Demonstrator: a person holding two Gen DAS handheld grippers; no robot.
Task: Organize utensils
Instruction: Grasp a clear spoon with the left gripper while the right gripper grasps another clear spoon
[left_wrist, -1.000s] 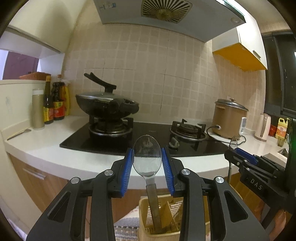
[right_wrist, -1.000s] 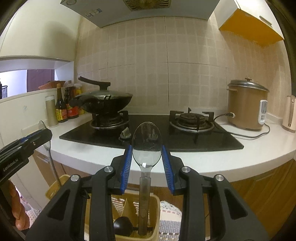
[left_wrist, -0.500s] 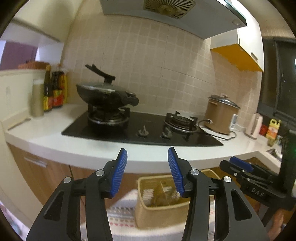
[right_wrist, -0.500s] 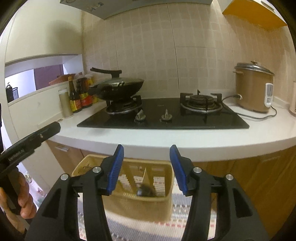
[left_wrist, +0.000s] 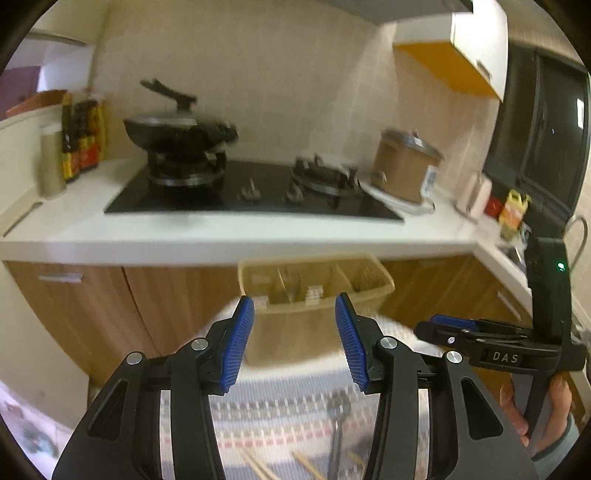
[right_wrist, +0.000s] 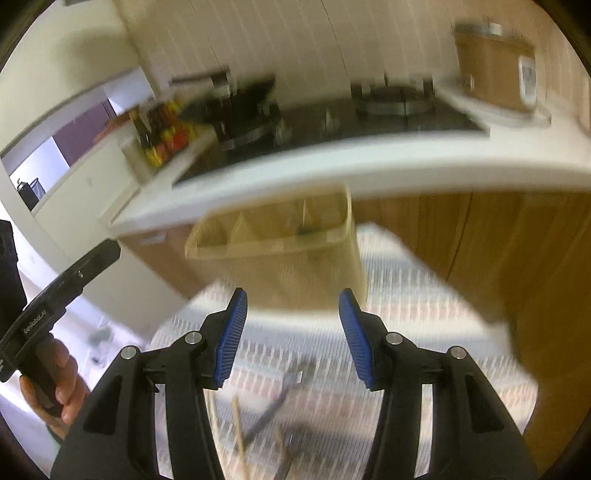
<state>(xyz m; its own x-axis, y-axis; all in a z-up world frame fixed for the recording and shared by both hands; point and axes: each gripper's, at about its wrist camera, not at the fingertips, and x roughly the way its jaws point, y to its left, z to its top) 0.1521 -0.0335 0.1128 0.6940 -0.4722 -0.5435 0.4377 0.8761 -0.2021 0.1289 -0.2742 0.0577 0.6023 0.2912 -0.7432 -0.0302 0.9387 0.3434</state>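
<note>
A beige utensil holder (left_wrist: 314, 295) with several compartments stands on a patterned mat, also in the right wrist view (right_wrist: 280, 240). My left gripper (left_wrist: 293, 343) is open and empty, in front of and above the holder. My right gripper (right_wrist: 291, 339) is open and empty too; it also shows in the left wrist view (left_wrist: 443, 326). On the mat below lie a metal spoon (left_wrist: 338, 428) and wooden chopsticks (left_wrist: 258, 465). In the right wrist view a dark utensil (right_wrist: 284, 391) and chopsticks (right_wrist: 238, 432) lie on the mat. Both views are blurred.
The white counter edge (left_wrist: 221, 247) runs behind the holder, with a black hob (left_wrist: 251, 195), a wok (left_wrist: 177, 129), sauce bottles (left_wrist: 81, 136) and a rice cooker (left_wrist: 406, 166). Wooden cabinet doors (left_wrist: 166, 306) stand below. The patterned mat (left_wrist: 295, 413) covers the surface.
A second ago each gripper held a spoon over the holder. Both let go and opened. Both have since pulled back and tilted down, so the mat and loose utensils show.
</note>
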